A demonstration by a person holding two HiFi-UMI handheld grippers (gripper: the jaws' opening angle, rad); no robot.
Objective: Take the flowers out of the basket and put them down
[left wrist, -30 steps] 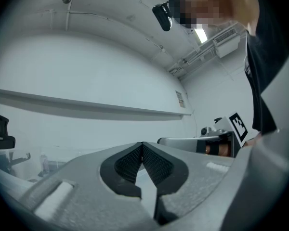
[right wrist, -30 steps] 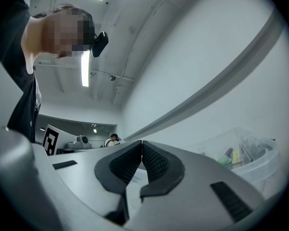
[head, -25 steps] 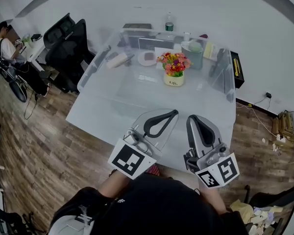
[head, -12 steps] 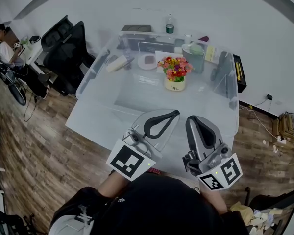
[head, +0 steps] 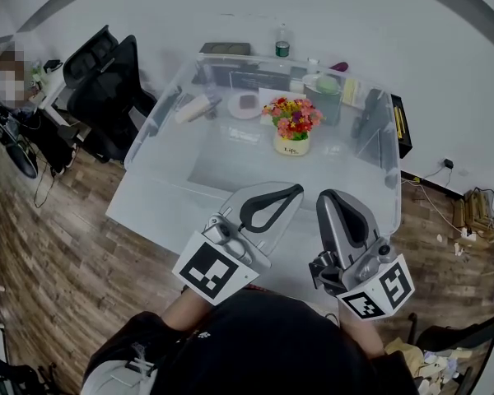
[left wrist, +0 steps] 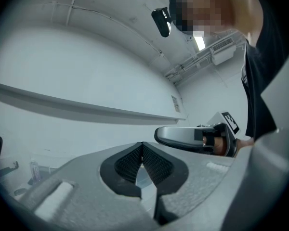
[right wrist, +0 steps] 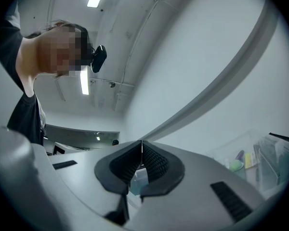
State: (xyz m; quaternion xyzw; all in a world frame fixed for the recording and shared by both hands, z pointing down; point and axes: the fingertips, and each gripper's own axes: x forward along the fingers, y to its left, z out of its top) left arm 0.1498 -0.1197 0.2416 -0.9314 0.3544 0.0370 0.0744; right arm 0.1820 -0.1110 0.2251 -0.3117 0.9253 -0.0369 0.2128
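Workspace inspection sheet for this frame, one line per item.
Surface: white table with clear walls.
Job's things: flowers in basket, mid-table, untouched.
Clutter: plate, roll, bottle, green-lidded tub, all at the far side.
Grippers: left gripper and right gripper shut, empty, over the near edge, apart from the basket.
Cables: wall cable on the floor, right.
Surroundings: chairs, seated person, wood floor.
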